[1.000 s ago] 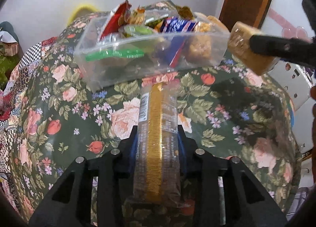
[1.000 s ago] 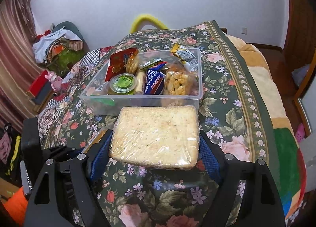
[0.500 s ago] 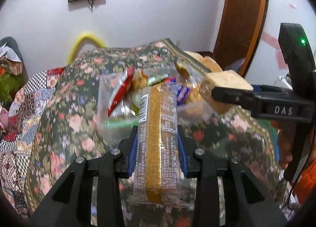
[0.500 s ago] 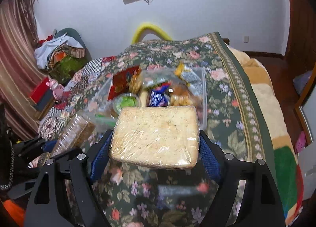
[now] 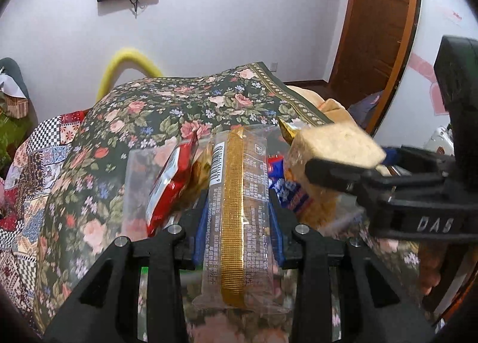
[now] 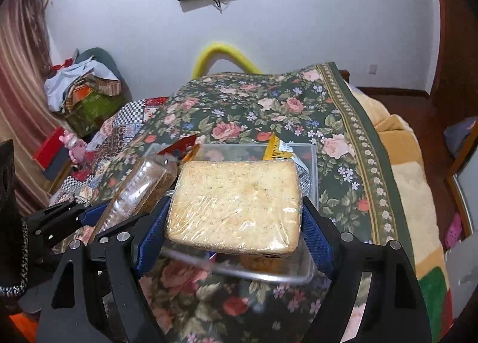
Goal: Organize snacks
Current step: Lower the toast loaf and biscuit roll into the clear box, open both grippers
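Observation:
My left gripper (image 5: 237, 208) is shut on a long clear biscuit pack with a gold stripe (image 5: 239, 205) and holds it over the near side of a clear plastic snack box (image 5: 134, 193) on the floral bedspread. My right gripper (image 6: 234, 217) is shut on a flat wrapped bread slab (image 6: 236, 202), held over the same box (image 6: 312, 169). The box holds a red packet (image 5: 170, 184), a blue packet (image 5: 291, 196) and a yellow packet (image 6: 279, 148). The right gripper with the bread (image 5: 337, 142) shows at right in the left wrist view; the left gripper's pack (image 6: 143, 187) shows at left in the right wrist view.
The box sits on a bed with a green floral bedspread (image 6: 269, 110). A patchwork quilt (image 5: 35, 157) lies at the left. A yellow curved tube (image 6: 221, 53) stands behind the bed. A wooden door (image 5: 379, 20) is at the right. Piled clothes (image 6: 83, 83) sit at the far left.
Both grippers have risen and moved forward with their snacks, from in front of the box to over it. The two grippers have come closer together.

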A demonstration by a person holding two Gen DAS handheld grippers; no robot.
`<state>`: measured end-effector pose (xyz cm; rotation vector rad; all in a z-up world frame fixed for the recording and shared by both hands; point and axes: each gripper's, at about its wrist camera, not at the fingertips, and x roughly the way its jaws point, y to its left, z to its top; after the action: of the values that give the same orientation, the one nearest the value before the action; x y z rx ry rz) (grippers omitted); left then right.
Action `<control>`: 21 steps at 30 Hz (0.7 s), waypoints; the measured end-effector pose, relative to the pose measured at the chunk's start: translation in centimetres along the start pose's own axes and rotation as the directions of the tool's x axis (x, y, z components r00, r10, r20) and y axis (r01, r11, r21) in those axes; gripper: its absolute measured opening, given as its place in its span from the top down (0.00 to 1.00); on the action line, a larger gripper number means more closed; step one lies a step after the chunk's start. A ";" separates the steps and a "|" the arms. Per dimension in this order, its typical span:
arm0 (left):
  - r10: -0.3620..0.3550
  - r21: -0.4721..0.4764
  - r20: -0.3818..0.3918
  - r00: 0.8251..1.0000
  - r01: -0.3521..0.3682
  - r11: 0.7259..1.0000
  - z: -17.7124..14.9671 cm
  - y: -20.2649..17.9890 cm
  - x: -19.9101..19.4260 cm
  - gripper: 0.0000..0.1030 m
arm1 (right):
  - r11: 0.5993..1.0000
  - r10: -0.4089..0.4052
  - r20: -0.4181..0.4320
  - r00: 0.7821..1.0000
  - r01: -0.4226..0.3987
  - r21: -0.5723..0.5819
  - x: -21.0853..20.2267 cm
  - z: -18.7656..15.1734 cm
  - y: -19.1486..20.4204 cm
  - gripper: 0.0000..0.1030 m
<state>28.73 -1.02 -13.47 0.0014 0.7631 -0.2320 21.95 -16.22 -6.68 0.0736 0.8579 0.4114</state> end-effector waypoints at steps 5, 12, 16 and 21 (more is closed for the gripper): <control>0.011 -0.005 -0.024 1.000 -0.011 1.000 0.8 0.3 2.6 0.65 | 1.000 0.005 -0.021 1.000 -0.004 0.018 1.4 0.1 -0.7 0.22; -0.018 -0.044 -0.016 1.000 0.017 0.999 0.6 1.0 2.8 0.63 | 1.000 0.016 -0.005 1.000 -0.016 0.027 1.1 0.6 -1.2 0.22; -0.010 -0.038 0.018 1.000 0.011 0.999 0.9 0.8 1.1 0.62 | 1.000 0.019 0.007 1.000 -0.019 0.003 -0.1 0.6 -0.7 0.22; 0.001 -0.040 0.058 0.998 0.001 0.999 1.1 0.6 -2.4 0.62 | 1.000 0.020 0.043 0.999 -0.019 -0.018 -2.4 0.7 0.0 0.22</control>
<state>27.93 -0.02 -11.09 -0.0431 0.7097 -0.2158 21.07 -17.06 -4.53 0.0738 0.8117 0.4341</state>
